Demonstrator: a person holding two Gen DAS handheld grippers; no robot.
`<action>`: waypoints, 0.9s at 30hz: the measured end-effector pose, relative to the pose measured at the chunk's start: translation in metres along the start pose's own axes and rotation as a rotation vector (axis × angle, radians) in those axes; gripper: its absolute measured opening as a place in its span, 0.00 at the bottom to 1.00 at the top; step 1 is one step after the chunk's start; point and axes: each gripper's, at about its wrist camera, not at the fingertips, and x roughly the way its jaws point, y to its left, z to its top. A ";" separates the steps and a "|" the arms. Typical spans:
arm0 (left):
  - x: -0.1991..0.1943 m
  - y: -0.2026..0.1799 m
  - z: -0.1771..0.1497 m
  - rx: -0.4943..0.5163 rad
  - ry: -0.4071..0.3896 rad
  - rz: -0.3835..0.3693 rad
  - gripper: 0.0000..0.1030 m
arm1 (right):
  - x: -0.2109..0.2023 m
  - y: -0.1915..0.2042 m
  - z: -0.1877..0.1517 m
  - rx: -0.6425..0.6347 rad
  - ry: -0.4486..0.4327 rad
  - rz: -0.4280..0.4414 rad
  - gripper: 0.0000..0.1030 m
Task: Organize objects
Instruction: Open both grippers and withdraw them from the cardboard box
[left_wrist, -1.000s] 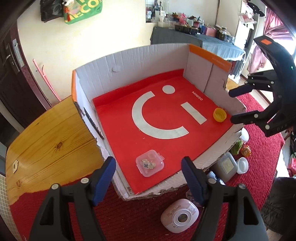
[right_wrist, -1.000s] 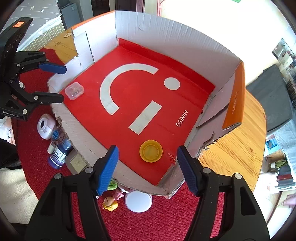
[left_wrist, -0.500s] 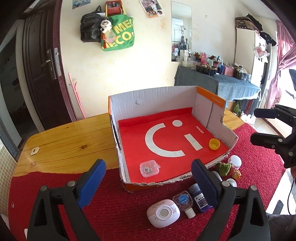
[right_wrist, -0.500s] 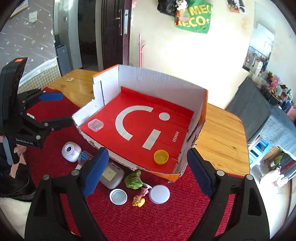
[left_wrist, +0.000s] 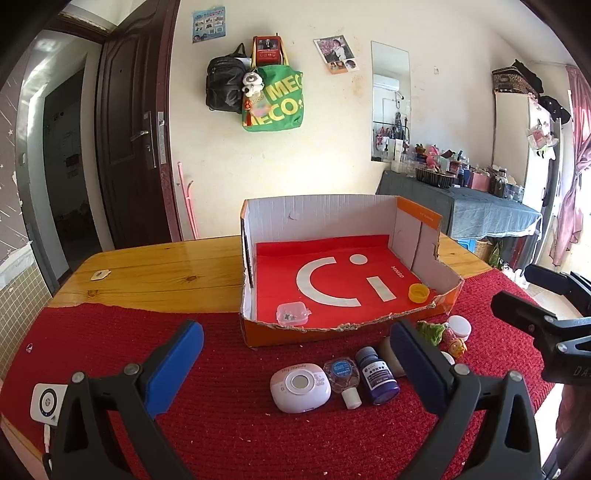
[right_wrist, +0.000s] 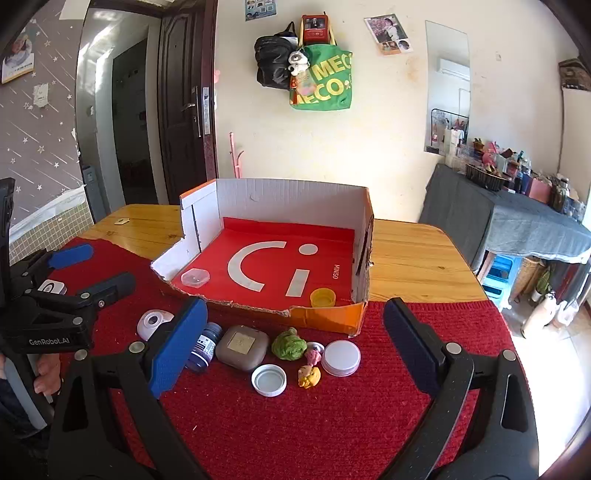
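Note:
An open cardboard box (left_wrist: 321, 212) (right_wrist: 288, 188) with a red lining stands on the table. A clear small case (left_wrist: 293, 314) (right_wrist: 195, 277) and a yellow cap (left_wrist: 419, 293) (right_wrist: 322, 297) lie inside it. On the red mat before the box lie a white round device (left_wrist: 300, 387), a dropper bottle (left_wrist: 341, 373), a blue bottle (left_wrist: 376, 374) (right_wrist: 205, 345), a taupe case (right_wrist: 242, 347), a green toy (right_wrist: 289, 344), a small doll (right_wrist: 309, 371) and two white lids (right_wrist: 269, 379). My left gripper (left_wrist: 295, 328) (right_wrist: 99, 266) and right gripper (right_wrist: 295, 306) (left_wrist: 517, 288) hover over the mat, jaws opening, gripping nothing.
The wooden table (left_wrist: 166, 269) shows bare beyond the red mat (right_wrist: 332, 424). A white square gadget (left_wrist: 46, 402) lies at the mat's left end. A hand (right_wrist: 46, 373) holds the left gripper. A cloth-covered side table (right_wrist: 517, 221) stands to the right, a door (left_wrist: 129, 147) behind.
Both grippers have drawn back from above the box to over the mat and tipped up toward level. Their jaws have spread wider. The clear case and yellow cap stay in the box.

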 end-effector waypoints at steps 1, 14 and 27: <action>-0.001 -0.001 -0.003 -0.005 0.002 0.001 1.00 | 0.001 0.001 -0.004 0.009 -0.004 -0.009 0.95; -0.026 0.002 -0.004 -0.078 0.026 -0.029 1.00 | -0.006 0.000 -0.024 0.043 -0.004 -0.002 0.95; -0.010 0.002 -0.021 -0.084 0.112 -0.032 1.00 | -0.009 -0.002 -0.032 0.046 0.027 0.017 0.95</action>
